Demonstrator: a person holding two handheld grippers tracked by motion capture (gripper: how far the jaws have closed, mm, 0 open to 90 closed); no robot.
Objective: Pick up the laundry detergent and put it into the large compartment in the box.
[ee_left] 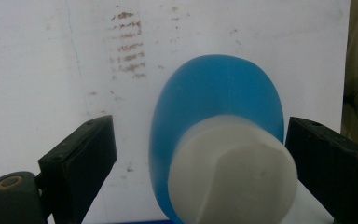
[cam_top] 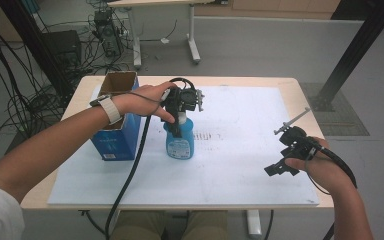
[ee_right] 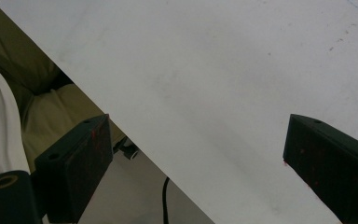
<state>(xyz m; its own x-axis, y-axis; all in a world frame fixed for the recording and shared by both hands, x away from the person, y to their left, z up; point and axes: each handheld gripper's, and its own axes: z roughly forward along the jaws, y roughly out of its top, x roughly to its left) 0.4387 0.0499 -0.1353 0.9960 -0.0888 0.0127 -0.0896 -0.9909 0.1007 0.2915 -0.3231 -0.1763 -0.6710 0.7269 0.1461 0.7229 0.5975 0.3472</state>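
Observation:
A blue bottle (cam_top: pixel 180 141) with a white cap stands upright on the white board (cam_top: pixel 230 125), just right of a blue cardboard box (cam_top: pixel 116 131). My left gripper (cam_top: pixel 179 131) points down over the bottle's top. In the left gripper view the white cap (ee_left: pixel 233 170) and blue bottle body (ee_left: pixel 205 98) sit between the two black jaws, which stand wide apart and touch neither side. My right gripper (cam_top: pixel 279 167) hovers open near the board's right front part, with nothing between its fingers (ee_right: pixel 74 163).
The blue box is open at the top and stands at the board's left. Brown smudges (ee_left: pixel 128 46) mark the board beyond the bottle. The board's front edge (ee_right: pixel 135 149) runs close under the right gripper, with the person's lap below it.

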